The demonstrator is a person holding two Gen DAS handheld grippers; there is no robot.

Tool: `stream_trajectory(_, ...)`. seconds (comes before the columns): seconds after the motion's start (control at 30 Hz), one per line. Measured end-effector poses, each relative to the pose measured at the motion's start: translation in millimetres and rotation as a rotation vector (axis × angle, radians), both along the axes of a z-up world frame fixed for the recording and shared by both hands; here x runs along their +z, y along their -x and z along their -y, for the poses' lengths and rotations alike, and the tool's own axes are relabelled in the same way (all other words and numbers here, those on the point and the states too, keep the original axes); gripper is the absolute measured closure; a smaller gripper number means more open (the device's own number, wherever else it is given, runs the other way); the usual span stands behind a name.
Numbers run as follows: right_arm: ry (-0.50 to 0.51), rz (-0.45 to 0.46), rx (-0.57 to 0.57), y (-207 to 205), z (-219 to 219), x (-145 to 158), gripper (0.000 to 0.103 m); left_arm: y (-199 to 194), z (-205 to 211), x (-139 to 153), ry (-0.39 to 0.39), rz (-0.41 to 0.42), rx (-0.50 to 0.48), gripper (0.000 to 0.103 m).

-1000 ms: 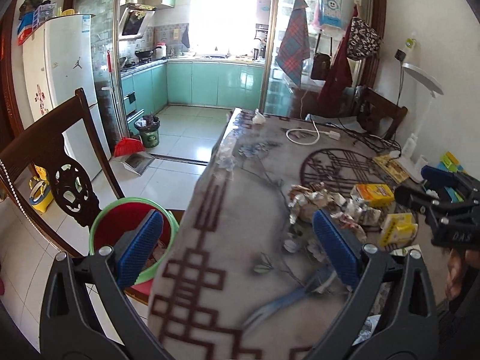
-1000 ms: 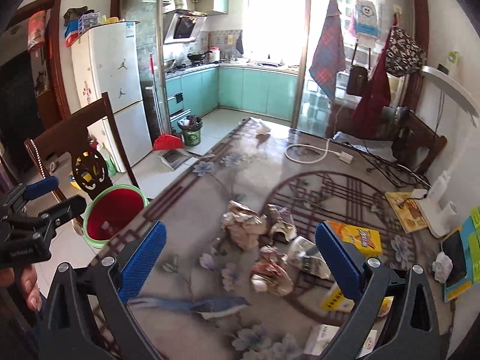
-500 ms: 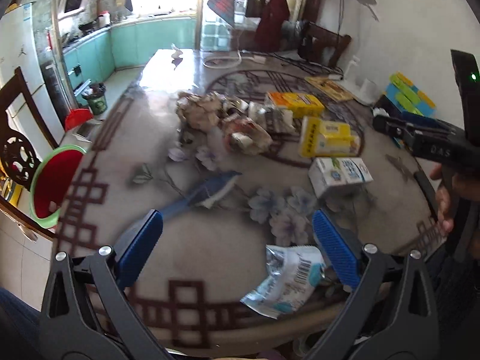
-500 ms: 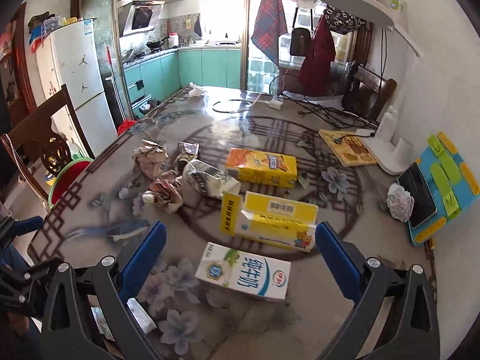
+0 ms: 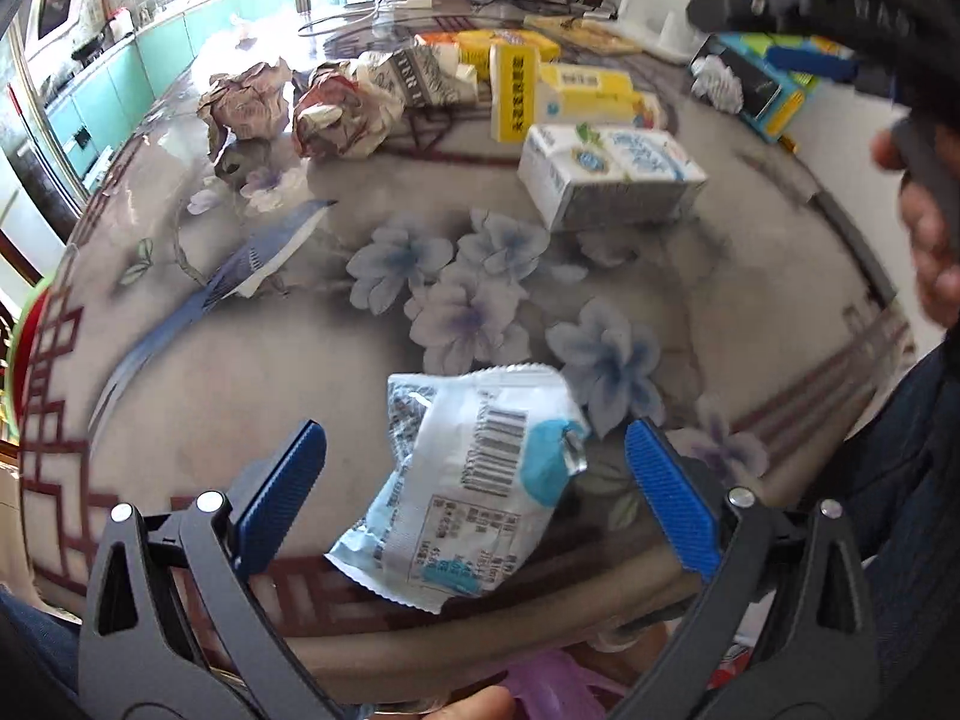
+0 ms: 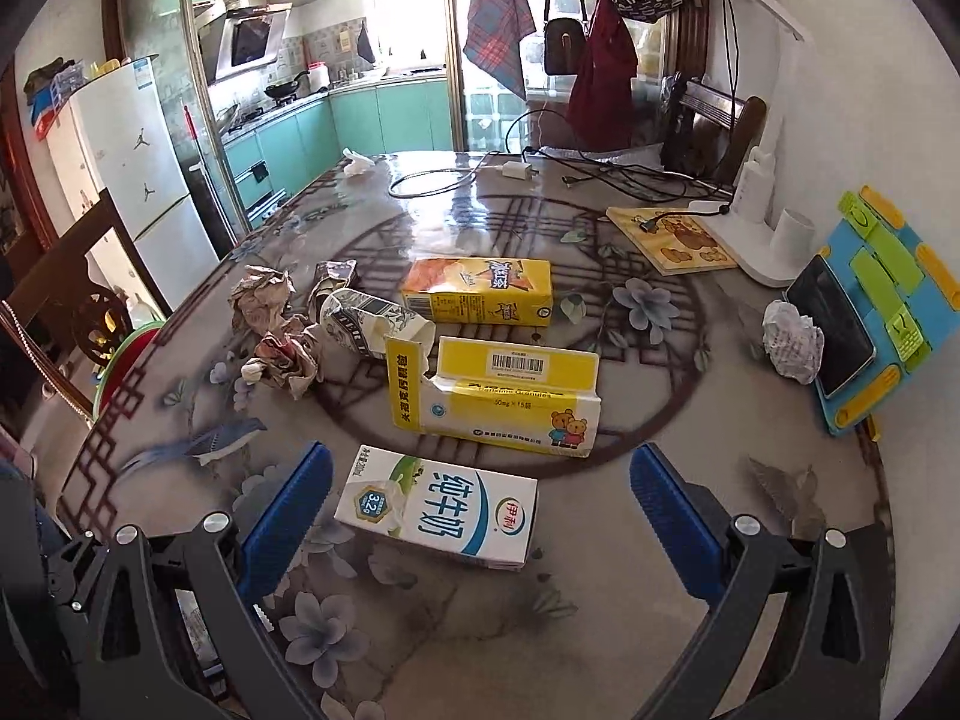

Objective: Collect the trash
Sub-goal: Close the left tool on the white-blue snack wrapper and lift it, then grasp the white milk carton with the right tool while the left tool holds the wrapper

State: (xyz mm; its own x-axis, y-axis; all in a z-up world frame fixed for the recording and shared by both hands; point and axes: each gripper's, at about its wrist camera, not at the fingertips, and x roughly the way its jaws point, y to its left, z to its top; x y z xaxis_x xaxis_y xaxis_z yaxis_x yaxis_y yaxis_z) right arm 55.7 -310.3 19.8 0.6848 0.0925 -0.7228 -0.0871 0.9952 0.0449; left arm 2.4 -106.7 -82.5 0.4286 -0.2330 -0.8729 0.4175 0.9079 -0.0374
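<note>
Blue left tongs [image 5: 474,468] astride wrapper [image 5: 468,492]

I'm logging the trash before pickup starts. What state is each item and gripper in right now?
left gripper: open, fingers either side of the wrapper
right gripper: open, holding nothing
snack wrapper: torn open, flat at the table edge
milk carton: lying on its side
yellow medicine box: flap torn open, lying down
orange box: closed, lying on its side
paper wads: crumpled

Round floral table [image 6: 600,618]: milk carton [image 6: 441,514], yellow boxes [image 6: 510,399], crumpled paper [image 6: 267,300], wrapper [image 5: 462,492] at near edge.
</note>
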Motion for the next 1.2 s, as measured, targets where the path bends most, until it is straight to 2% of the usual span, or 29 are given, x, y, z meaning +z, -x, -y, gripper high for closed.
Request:
stream_trajectory(0.13,-0.002,-0.006,-0.001,1,1,-1,0.007,-2,4,-13,-0.059,-0.011,-0.005,0.005)
stream_trajectory(0.2,0.006,-0.01,0.002,0,1,-2,0.007,-4,4,-17,-0.06,-0.023,-0.003,0.006)
stream_trajectory(0.3,0.018,-0.018,0.007,-1,-1,-5,0.007,-7,3,-20,-0.061,-0.019,-0.002,0.018)
stream_trajectory(0.5,0.034,-0.039,0.03,-5,-4,-12,0.007,-12,-3,-15,-0.048,-0.002,0.008,0.057)
stream_trajectory(0.63,0.099,-0.05,0.121,-8,-14,-15,0.007,-17,-9,-11,-0.024,-0.015,-0.006,0.071)
stream_trajectory(0.8,0.242,-0.081,0.323,-15,-30,-27,0.007,-19,-13,-4,0.005,-0.008,-0.018,0.076)
stream_trajectory(0.9,0.234,-0.141,0.416,-24,-31,-40,0.007,-20,-16,2,0.025,0.001,-0.013,0.078)
stream_trajectory(1.03,0.313,-0.185,0.548,-27,-39,-56,0.007,-22,-23,8,0.05,0.005,-0.002,0.078)
stream_trajectory(1.2,0.325,-0.245,0.653,-33,-45,-79,0.009,-24,-28,14,0.065,0.013,0.003,0.078)
